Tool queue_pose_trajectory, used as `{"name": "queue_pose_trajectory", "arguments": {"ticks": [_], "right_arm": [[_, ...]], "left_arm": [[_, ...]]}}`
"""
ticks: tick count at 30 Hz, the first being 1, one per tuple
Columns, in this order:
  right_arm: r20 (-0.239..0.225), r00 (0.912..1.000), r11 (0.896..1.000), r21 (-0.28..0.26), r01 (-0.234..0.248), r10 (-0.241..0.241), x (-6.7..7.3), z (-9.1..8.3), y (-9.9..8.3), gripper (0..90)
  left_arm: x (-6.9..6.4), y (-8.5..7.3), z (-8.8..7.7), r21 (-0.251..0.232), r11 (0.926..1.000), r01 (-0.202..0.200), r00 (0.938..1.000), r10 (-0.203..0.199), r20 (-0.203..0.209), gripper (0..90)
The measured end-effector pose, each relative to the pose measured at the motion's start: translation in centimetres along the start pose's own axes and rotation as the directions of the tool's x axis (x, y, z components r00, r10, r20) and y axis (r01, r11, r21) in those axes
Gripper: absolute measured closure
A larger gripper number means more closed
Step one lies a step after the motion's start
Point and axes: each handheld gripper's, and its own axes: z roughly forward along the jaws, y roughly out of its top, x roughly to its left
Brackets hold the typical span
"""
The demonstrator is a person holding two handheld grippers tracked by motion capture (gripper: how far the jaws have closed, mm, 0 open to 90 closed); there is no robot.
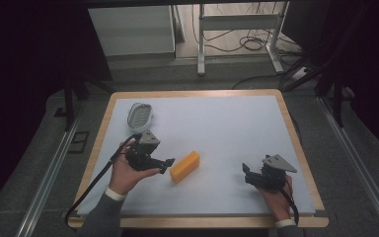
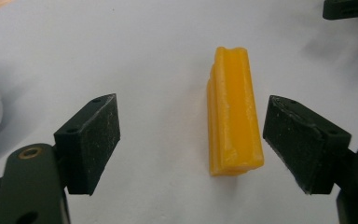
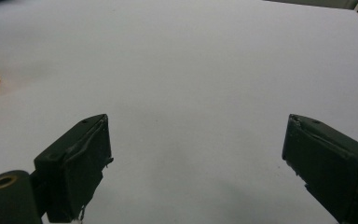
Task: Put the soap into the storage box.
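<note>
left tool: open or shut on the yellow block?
Open. In the left gripper view the left tool has its jaws spread wide, and the yellow block lies on the white mat between them, touching neither.

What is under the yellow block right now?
The yellow block lies flat on the white table cover, directly on it, between the open jaws of the left hand-held gripper but untouched. The patch of cover beneath the block is hidden by the block itself.

Left gripper fingers apart, right gripper likewise
</note>
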Motion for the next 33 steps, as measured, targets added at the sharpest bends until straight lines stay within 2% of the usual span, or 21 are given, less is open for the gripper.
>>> {"name": "queue_pose_trajectory", "arguments": {"ticks": [6,12,19,28,33], "right_arm": [[0.002,1.0000,1.000,0.000,0.001,-0.001,0.0,0.0,0.0,7.9],[0.002,1.0000,1.000,0.001,0.001,-0.001,0.0,0.0,0.0,7.9],[0.006,1.0000,1.000,0.000,-0.002,0.002,0.0,0.0,0.0,7.9],[0.004,1.0000,1.000,0.003,-0.003,0.003,0.0,0.0,0.0,7.9],[0.004,1.0000,1.000,0.004,-0.001,0.001,0.0,0.0,0.0,7.9]], "left_arm": [[-0.4,0.5,0.2,0.003,0.9999,-0.017,0.9998,0.017,0.011,19.4],[-0.7,0.5,0.8,0.016,0.9998,-0.013,0.9995,0.013,0.027,19.7],[-1.7,1.2,1.9,0.043,0.9981,-0.045,0.9982,0.043,0.041,19.6],[-1.7,1.4,4.3,0.066,0.9978,-0.007,0.9972,0.002,0.075,20.0],[-1.7,1.3,5.2,0.090,0.9959,0.006,0.9971,-0.013,0.076,20.1]]}}
